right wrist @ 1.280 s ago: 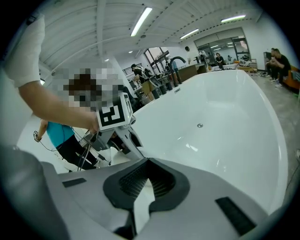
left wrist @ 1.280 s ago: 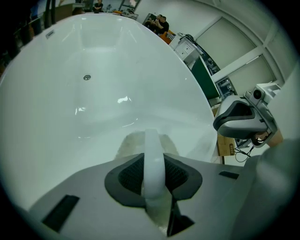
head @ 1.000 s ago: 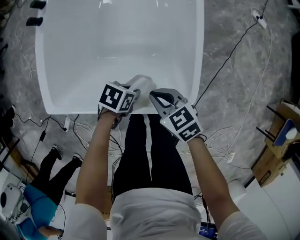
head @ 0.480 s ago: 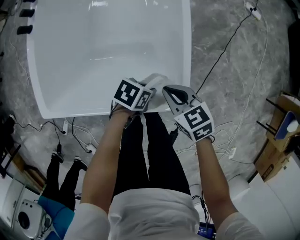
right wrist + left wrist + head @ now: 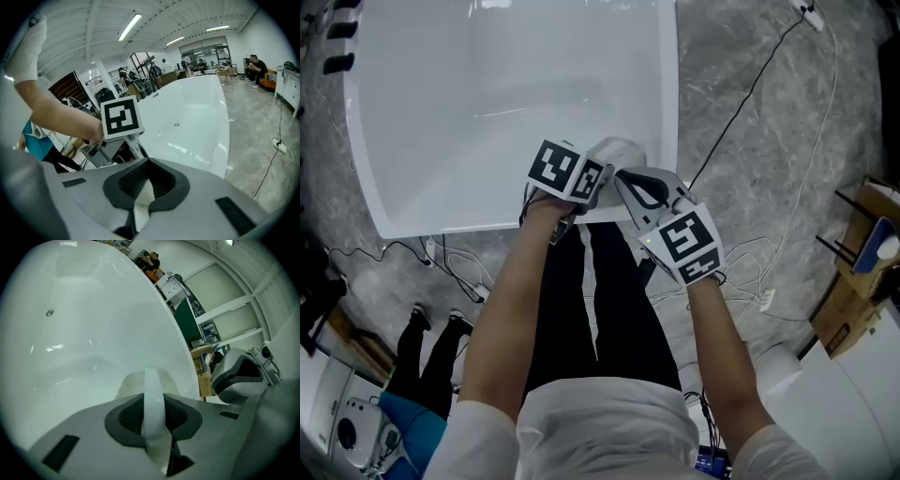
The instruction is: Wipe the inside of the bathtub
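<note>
White cloth [image 5: 619,152] sits bunched at the near rim of the bathtub [image 5: 487,112], pinched from both sides. The left claw [image 5: 602,169] is clamped on a fold of it. The right claw [image 5: 628,183] nips a corner as well (its jaws nearly together). Both claws hang close together, just over the rim.

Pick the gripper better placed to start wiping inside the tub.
Left, probably. The left gripper is shut on the cloth, with the cloth's bulk ahead of it over the inside of the bathtub. The right gripper pinches only a corner, back at the near rim.
</note>
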Demonstrator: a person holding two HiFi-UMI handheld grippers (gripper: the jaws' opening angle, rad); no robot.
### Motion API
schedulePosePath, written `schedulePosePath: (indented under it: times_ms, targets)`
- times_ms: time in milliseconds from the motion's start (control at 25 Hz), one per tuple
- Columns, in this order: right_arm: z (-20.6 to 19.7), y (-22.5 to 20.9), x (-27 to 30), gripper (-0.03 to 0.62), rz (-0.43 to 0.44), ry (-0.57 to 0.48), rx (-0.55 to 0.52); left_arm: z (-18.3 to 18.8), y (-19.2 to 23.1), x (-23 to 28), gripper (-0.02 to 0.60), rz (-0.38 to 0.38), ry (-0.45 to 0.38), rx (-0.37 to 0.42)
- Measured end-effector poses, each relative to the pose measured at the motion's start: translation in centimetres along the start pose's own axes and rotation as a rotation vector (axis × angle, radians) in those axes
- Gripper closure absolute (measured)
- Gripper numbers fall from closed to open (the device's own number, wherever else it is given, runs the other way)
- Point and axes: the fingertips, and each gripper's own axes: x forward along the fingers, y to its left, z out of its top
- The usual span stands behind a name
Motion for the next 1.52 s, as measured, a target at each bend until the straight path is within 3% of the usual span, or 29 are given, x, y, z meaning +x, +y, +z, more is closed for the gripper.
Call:
schedulePosePath:
  times_ms: [760, 1520]
  targets:
    - [-1.3, 0.0, 4.0, 0.574, -0.005, 0.144, -0.082, 0.9, 6.5, 3.9, 0.485, 0.023, 0.102, -0.039]
    - [-1.1, 0.3, 7.3, 0.574, 0.037, 0.175, -0.124, -0.1, 11.5, 3.8, 0.485, 0.053, 0.148, -0.05]
